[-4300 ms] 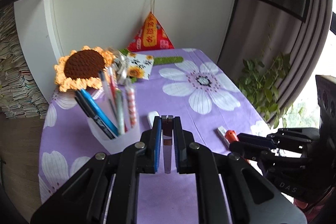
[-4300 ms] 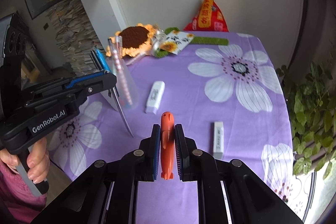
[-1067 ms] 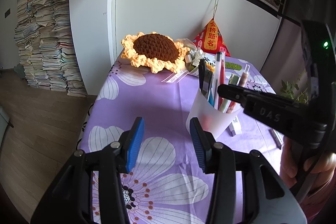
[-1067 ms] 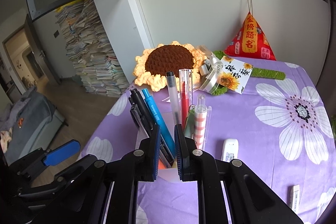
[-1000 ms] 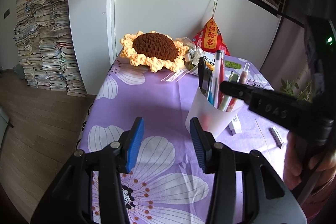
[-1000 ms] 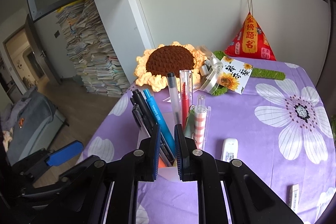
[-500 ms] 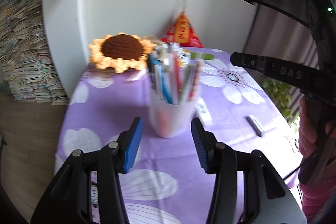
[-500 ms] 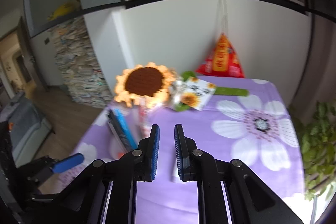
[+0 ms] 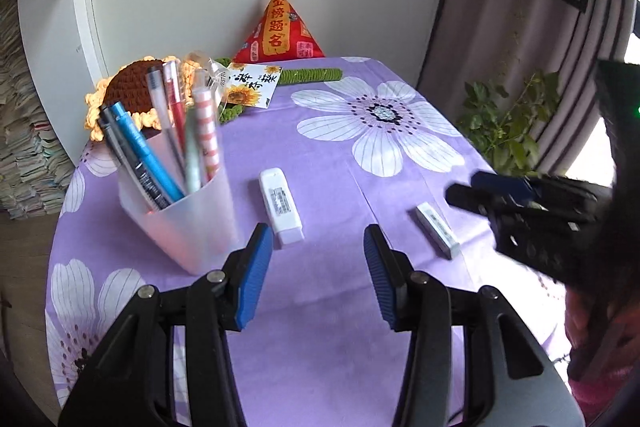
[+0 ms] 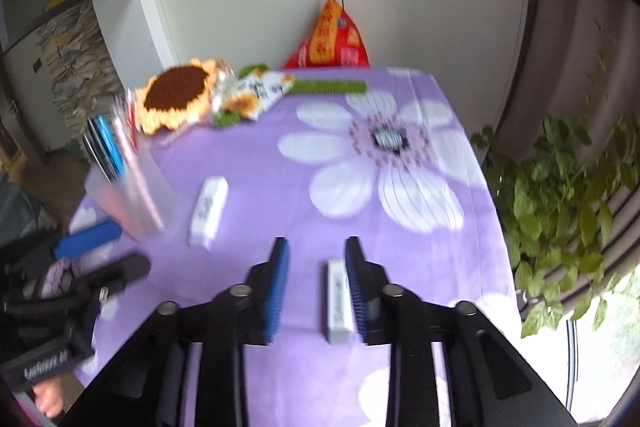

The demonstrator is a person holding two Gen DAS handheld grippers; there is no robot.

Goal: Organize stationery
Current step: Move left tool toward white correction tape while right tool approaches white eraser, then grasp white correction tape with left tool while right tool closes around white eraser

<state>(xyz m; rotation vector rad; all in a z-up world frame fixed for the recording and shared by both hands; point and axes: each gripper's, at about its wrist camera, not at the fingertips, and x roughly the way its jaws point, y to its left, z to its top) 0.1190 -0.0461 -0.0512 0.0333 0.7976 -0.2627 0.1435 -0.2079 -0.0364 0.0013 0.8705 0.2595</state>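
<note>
The right gripper (image 10: 314, 277) is now spread wide and empty, where a second ago it was pinched nearly closed over the pen cup; the orange item it carried some seconds back is gone from its jaws, and an orange tint low inside the cup suggests it was dropped there. The small white eraser (image 10: 338, 301) lies between the right jaws, hard against the right-hand pad, though contact cannot be confirmed through the motion blur. By this, the next pickup appears to be in hand.

The left gripper (image 9: 318, 271) is likewise released and holds nothing, as it did a second ago. It has been swung back from the cup's far side to face the table's middle. Its left pad stands just beside the translucent pen cup (image 9: 188, 223), without clear contact.

Outward from the jaws, the white correction tape (image 9: 280, 205) lies flat near the middle of the purple floral tablecloth (image 9: 332, 339), just right of the cup. The eraser (image 9: 436, 229) lies nearer the table's right edge. Two loose pieces are judged left to be stowed.
</note>
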